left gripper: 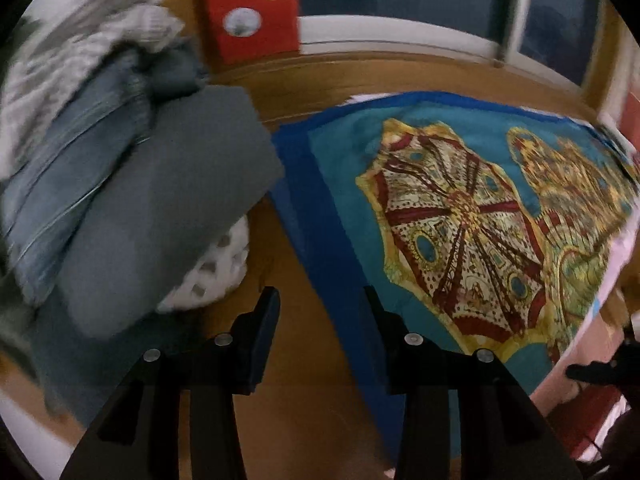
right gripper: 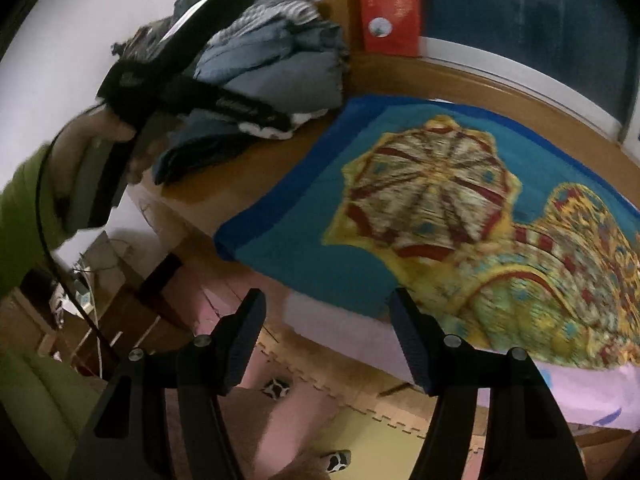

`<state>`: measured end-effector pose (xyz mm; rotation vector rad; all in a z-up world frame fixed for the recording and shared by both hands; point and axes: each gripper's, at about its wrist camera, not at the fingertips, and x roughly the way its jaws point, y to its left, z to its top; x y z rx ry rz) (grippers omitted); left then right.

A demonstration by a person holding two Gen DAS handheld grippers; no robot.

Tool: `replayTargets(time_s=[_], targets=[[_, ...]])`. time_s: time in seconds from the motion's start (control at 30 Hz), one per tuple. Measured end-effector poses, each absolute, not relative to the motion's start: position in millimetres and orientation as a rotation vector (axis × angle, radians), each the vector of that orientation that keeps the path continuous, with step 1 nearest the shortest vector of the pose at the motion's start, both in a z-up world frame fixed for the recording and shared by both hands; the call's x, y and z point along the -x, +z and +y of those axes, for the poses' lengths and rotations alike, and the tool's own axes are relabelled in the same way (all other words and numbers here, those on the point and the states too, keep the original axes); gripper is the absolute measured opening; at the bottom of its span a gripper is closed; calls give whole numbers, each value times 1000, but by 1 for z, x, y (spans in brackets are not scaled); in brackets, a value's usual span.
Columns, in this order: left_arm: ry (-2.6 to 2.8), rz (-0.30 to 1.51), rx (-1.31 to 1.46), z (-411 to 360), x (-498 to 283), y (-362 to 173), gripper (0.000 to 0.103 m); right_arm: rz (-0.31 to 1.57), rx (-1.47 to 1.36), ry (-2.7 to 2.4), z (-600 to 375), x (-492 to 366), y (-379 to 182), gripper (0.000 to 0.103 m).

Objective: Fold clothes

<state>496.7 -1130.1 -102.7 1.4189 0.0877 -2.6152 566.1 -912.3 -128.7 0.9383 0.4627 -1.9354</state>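
One teal silk-like scarf [left gripper: 352, 184] with a dark blue border and two ornate gold, red and cream medallions lies spread flat on the wooden desk [left gripper: 288, 264]. One heap of folded grey, blue and striped clothes [left gripper: 132, 184] sits on the same desk.

The left hand-held gripper [left gripper: 320, 308] has its two black fingers spread wide apart, gripping nothing. It hangs over bare wood, the scarf's blue edge just beside its right finger and the clothes heap ahead to its left.

The right hand-held gripper [right gripper: 326, 312] also stands wide open and empty, above the near edge of the desk. The scarf [right gripper: 460, 200] lies ahead and to its right, with its right finger over the teal cloth; whether it touches cannot be told.

In the right wrist view a hand [right gripper: 100, 132] in a green sleeve grips the left tool.

One red box [left gripper: 250, 8] stands by the window beyond; it bears gold writing, too blurred to read.
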Motion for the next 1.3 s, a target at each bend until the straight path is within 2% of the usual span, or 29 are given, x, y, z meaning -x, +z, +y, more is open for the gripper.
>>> replayTargets(time_s=[0.07,0.23,0.3,0.53,0.77,0.87,1.0,1.13,1.23,1.27,1.3], targets=[[-2683,35,-1468,-1133,-479,-103,41,472,-973,-1948,-936,-572,-135,65],[-2826,-295,-1545,-1136,-416,-94,41,444,-1039,-2021,-983,-583,-148,65],[-2837,-369,-1583,-1137,-387,-90,41,396,-1078,-2058,-996,-585,-152,65],[-2768,-424,-1708,-1158,-304,-96,42,359,-1147,-2176,-1027,-587,-156,65],[-2661,-409,-2012,-1170,-262,-124,42,277,-1201,-2249,-1028,-580,-161,67],[-2627,-585,-1987,-1159,-258,-134,42,227,-1222,-2265,-1025,-578,-163,68],[-2562,-691,-2017,-1152,-253,-147,42,230,-1220,-2268,-1026,-577,-163,68],[-2564,-645,-2031,-1157,-249,-148,43,242,-1219,-2265,-1027,-576,-165,71],[-2574,-514,-2096,-1165,-247,-148,43,274,-1210,-2267,-1030,-576,-167,76],[-2577,-466,-2119,-1168,-246,-148,40,306,-1203,-2277,-1031,-577,-169,76],[-2586,-385,-2156,-1173,-246,-148,28,320,-1200,-2287,-1032,-577,-169,76]])
